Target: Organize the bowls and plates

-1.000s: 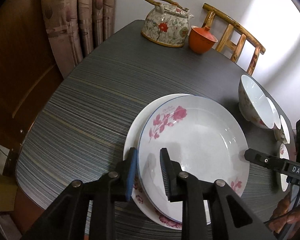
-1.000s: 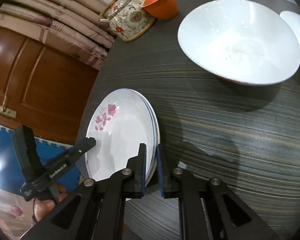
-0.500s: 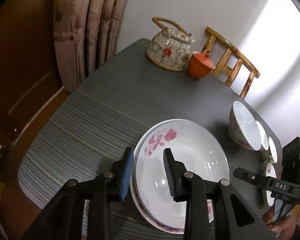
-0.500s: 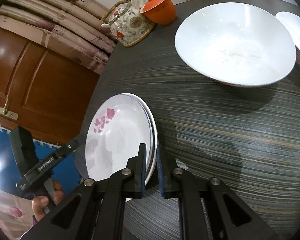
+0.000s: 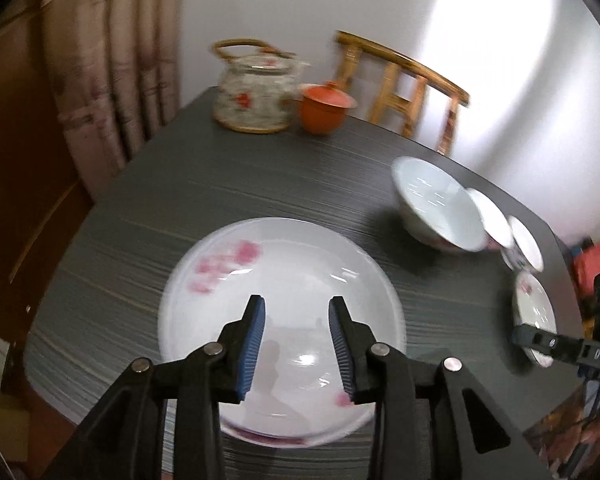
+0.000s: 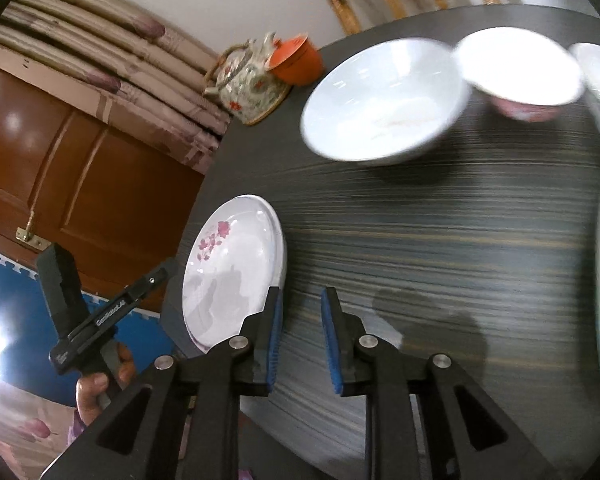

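A stack of white plates with pink flowers [image 5: 284,280] lies on the dark striped table [image 5: 204,184]; it also shows in the right wrist view [image 6: 236,264]. My left gripper [image 5: 296,312] is open and empty above the stack. My right gripper [image 6: 300,308] is open and empty just right of the stack's rim, above the table. A large white bowl [image 5: 440,208] stands to the right, with smaller bowls [image 5: 492,224] behind it and a small plate [image 5: 534,308] nearer. The large bowl [image 6: 384,100] and a small bowl [image 6: 520,72] show in the right wrist view.
A flowered teapot [image 5: 256,88] and an orange lidded cup [image 5: 326,108] stand at the table's far edge. A wooden chair [image 5: 404,88] is behind the table. Curtains [image 5: 116,60] and a wooden door [image 6: 60,168] are at the left.
Both grippers have opened and let go of the plates. Both have pulled back and risen. The top plate now lies squarely on the stack.
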Demonstrator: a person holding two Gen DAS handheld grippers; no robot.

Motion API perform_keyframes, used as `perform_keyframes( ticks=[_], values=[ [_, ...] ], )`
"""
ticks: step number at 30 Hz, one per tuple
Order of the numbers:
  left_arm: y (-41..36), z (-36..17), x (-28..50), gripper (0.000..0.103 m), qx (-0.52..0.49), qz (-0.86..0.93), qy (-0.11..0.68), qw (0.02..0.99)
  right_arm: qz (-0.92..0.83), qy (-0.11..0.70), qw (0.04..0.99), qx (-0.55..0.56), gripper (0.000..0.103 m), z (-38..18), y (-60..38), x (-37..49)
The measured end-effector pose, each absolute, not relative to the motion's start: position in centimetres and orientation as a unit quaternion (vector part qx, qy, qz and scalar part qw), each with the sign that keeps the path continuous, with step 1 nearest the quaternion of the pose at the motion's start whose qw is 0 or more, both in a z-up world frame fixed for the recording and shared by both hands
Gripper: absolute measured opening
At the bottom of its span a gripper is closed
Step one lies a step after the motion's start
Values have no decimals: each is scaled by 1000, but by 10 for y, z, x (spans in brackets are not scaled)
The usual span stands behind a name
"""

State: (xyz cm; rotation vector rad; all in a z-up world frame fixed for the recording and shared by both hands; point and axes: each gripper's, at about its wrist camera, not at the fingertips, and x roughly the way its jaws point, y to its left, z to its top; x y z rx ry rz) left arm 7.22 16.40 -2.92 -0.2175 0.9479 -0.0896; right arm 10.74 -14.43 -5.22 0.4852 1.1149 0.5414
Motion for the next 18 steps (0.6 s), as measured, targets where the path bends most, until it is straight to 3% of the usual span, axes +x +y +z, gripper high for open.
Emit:
perform_keyframes(
  ticks=[12, 18],
  values=[
    [26, -40, 86, 37, -107, -185, 500, 839, 102, 456, 843, 266, 26, -27, -329, 35],
    [-43, -57, 112, 38, -149, -248, 547, 786, 62, 462, 837, 286, 30, -41, -394, 35]
  ],
)
